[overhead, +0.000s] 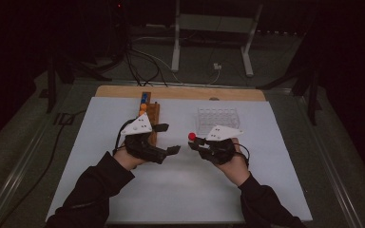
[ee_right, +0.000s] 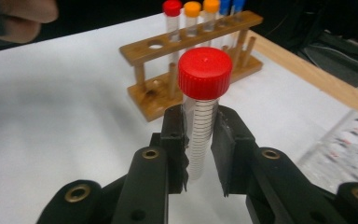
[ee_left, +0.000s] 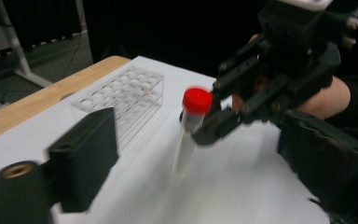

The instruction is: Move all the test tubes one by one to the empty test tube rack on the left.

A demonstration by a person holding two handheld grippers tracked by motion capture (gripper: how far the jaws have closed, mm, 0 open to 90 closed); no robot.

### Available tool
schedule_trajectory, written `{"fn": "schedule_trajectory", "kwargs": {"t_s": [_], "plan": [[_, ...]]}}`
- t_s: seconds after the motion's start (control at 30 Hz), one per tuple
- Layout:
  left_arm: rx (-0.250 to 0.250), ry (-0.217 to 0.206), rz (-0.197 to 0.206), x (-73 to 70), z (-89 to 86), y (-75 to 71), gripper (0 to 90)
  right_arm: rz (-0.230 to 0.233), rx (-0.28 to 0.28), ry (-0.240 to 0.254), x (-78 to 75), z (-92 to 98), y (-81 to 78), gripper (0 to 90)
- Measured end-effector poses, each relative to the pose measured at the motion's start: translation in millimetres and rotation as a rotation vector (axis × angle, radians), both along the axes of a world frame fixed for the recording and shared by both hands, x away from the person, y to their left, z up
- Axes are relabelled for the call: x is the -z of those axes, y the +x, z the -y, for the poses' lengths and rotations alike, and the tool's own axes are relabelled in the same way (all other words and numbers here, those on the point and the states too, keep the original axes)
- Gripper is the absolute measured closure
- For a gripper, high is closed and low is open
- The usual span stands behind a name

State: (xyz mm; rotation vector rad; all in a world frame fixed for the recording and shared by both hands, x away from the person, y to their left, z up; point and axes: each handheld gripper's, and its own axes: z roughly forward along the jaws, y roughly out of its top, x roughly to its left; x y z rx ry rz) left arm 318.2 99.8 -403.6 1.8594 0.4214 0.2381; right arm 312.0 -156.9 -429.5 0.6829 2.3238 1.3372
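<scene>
Your right gripper (ee_right: 200, 154) is clamped on the red-capped tube (ee_right: 201, 135), upright above the middle of the white mat (overhead: 180, 190) | your left gripper (overhead: 168, 139) stands open, empty | tube looks light, smooth, slippery, breakable | hold it just under the cap.

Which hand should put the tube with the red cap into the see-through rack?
Probably the right. The right gripper is already shut on the clear red-capped tube, and the clear plastic rack sits just beyond it. The left gripper is open and holds nothing, by the wooden rack.
</scene>
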Motion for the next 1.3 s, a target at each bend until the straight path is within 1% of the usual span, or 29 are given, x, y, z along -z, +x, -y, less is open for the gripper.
{"fn": "schedule_trajectory", "kwargs": {"t_s": [0.03,0.07,0.1,0.17,0.2,0.23,0.27,0.33,0.37,0.4,0.47,0.5,0.53,0.57,0.6,0.63,0.67,0.73,0.8,0.83,0.9,0.97,1.0,1.03,1.1,1.17,1.27,1.3], "plan": [[0.003,0.001,0.000,1.0,3.3,0.1,16.9,0.001,-0.005,-0.002,0.1,-1.1,-1.6,74.3],[0.002,0.001,0.002,1.9,6.3,0.4,19.0,0.007,-0.010,-0.008,0.0,-2.1,-2.9,74.3],[0.010,0.003,0.000,2.6,8.9,1.1,22.9,0.010,-0.011,-0.011,-0.1,-2.9,-3.8,74.3],[0.004,0.015,0.010,3.7,14.6,1.7,26.6,0.006,-0.019,-0.006,-0.6,-3.7,-5.1,74.3],[0.010,0.014,0.010,4.2,16.8,2.4,30.8,0.005,-0.021,-0.006,-0.7,-4.2,-5.6,74.3],[0.004,0.022,0.013,4.7,19.4,2.6,34.1,0.006,-0.025,-0.006,-0.7,-4.5,-6.1,74.3],[0.011,0.029,0.013,5.3,21.6,3.2,36.5,0.006,-0.025,-0.005,-0.6,-4.8,-6.5,74.3],[0.008,0.037,0.028,6.5,25.3,3.1,41.9,0.009,-0.025,-0.005,-0.2,-5.2,-6.9,74.3],[0.011,0.044,0.033,7.0,27.2,3.2,47.2,0.006,-0.027,-0.003,0.0,-5.2,-7.0,74.3],[-0.003,0.054,0.033,7.2,29.0,3.6,48.5,0.006,-0.027,-0.005,0.2,-5.3,-7.1,74.3],[0.002,0.059,0.035,8.0,31.3,4.5,56.3,0.004,-0.028,-0.002,0.2,-5.2,-7.1,74.3],[0.000,0.059,0.031,8.3,32.4,4.7,57.0,0.004,-0.028,-0.002,0.1,-5.3,-7.2,74.3],[0.004,0.068,0.031,8.4,33.3,5.3,60.0,0.003,-0.029,-0.002,-0.1,-5.3,-7.3,74.3],[0.000,0.077,0.038,8.8,34.3,5.3,63.6,0.003,-0.031,-0.002,-0.3,-5.2,-7.4,74.3],[0.003,0.080,0.036,9.2,35.0,5.6,64.9,0.003,-0.031,-0.002,-0.5,-5.2,-7.5,74.3],[0.011,0.073,0.036,9.3,35.0,5.5,67.5,0.002,-0.030,-0.003,-0.6,-5.3,-7.6,74.3],[0.007,0.073,0.049,9.4,35.3,4.8,70.2,0.003,-0.029,-0.002,-0.5,-5.0,-7.6,74.3],[0.003,0.078,0.051,8.9,35.7,4.6,71.1,-0.001,-0.030,0.008,-0.5,-4.0,-7.5,74.2],[0.009,0.075,0.048,7.7,35.2,4.8,71.4,0.005,-0.027,0.007,-0.8,-3.3,-7.9,73.5],[0.009,0.080,0.053,6.7,34.7,4.8,71.5,0.002,-0.030,0.007,-1.4,-3.2,-8.0,72.6],[0.008,0.078,0.054,3.4,32.0,5.5,71.6,0.001,-0.020,-0.005,-2.8,-3.4,-9.6,63.1],[-0.007,0.081,0.065,-1.0,28.0,5.6,71.7,0.000,-0.015,0.004,-3.8,-1.3,-11.2,55.4],[-0.009,0.077,0.065,-3.2,25.1,5.9,71.7,0.006,-0.009,0.009,-4.0,0.1,-12.0,50.4],[-0.021,0.072,0.065,-5.3,22.2,5.9,71.7,0.011,-0.001,0.014,-4.1,1.8,-12.5,46.3],[-0.039,0.073,0.078,-9.0,15.9,6.8,71.7,0.011,0.012,0.035,-4.2,6.1,-13.2,37.8],[-0.060,0.065,0.079,-11.0,9.8,7.8,71.7,0.004,0.027,0.046,-4.1,9.8,-13.3,28.9],[-0.086,0.069,0.082,-12.9,0.5,9.6,71.7,-0.004,0.053,0.047,-3.6,14.4,-14.6,16.8],[-0.096,0.070,0.087,-13.7,-2.8,9.9,71.7,-0.011,0.056,0.046,-3.2,15.8,-15.0,14.2]]}}
